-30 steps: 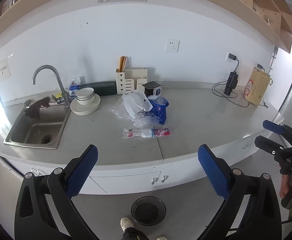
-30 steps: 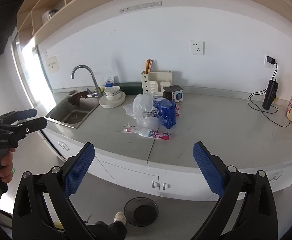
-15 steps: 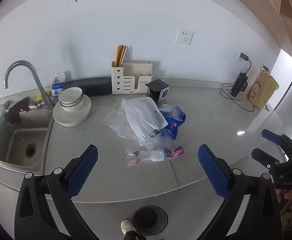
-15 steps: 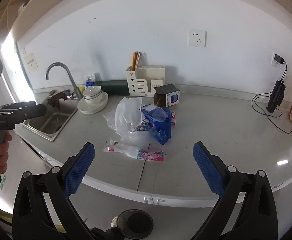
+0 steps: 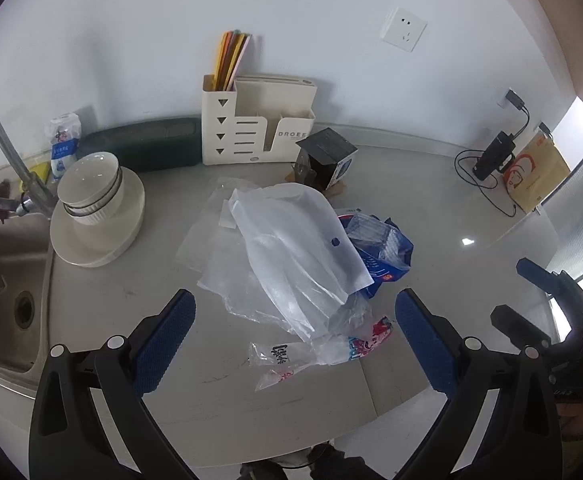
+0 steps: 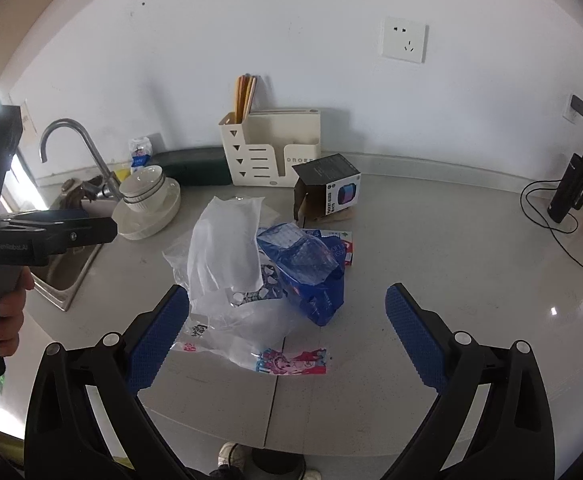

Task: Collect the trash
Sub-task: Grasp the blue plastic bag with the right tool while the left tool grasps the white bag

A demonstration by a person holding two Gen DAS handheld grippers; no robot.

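Observation:
A heap of trash lies on the grey counter: a clear plastic bag (image 5: 291, 252) (image 6: 223, 252), a crumpled blue bag (image 5: 383, 252) (image 6: 307, 272), and a pink-and-white printed wrapper (image 5: 319, 350) (image 6: 291, 360) nearest the front edge. An open black box (image 5: 327, 156) (image 6: 327, 188) stands behind the heap. My left gripper (image 5: 291, 342) is open and empty, above the front of the heap. My right gripper (image 6: 287, 336) is open and empty, just above the wrapper. Each gripper also shows at the edge of the other's view.
A sink (image 5: 7, 300) with a tap (image 6: 75, 148) is at the left, with stacked bowls on a plate (image 5: 95, 208) beside it. A cream utensil holder (image 5: 255, 128) stands at the wall. A charger with cable (image 5: 491, 156) and a cardboard box (image 5: 535, 172) are at the right.
Both grippers have moved forward and down from in front of the cabinet to over the counter, close to the trash heap. Both stayed open.

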